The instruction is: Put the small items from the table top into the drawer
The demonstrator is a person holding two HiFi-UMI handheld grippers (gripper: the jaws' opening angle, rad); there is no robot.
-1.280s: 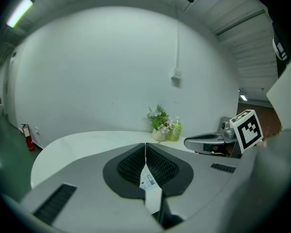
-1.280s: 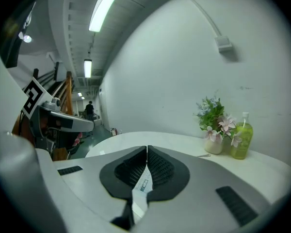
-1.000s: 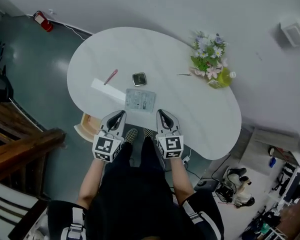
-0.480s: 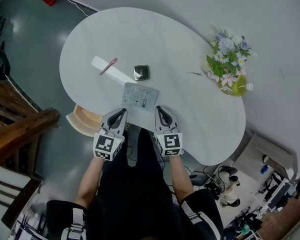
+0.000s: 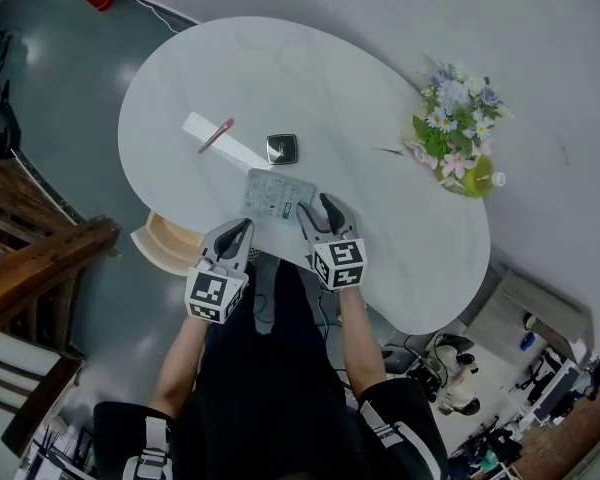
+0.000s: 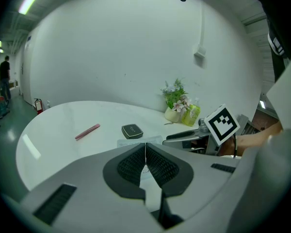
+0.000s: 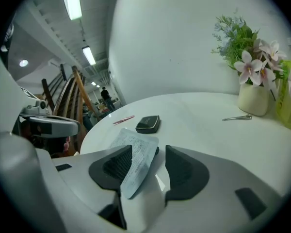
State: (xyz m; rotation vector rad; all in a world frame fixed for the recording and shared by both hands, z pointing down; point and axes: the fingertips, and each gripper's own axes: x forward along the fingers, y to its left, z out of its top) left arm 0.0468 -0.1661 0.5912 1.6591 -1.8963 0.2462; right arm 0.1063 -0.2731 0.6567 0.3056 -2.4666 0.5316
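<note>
Paper packet point(image 5: 275, 196), at the surface's point(image 5: 280, 78) near edge, is straddled lengthwise, ungripped, by the right gripper's point(image 5: 316, 208) just-opened fingers; the left gripper's point(image 5: 242, 226) fingers are closed.

Drawer point(image 5: 163, 245) mostly hidden under table point(image 5: 280, 78) rim; packet point(image 5: 270, 190) print too small (unreadable); near corner behind right gripper point(image 5: 315, 208).

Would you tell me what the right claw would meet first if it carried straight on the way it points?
The flat paper packet: it already lies between the jaws of the right claw, which have just been opening. Beyond it, probably the dark case.
</note>
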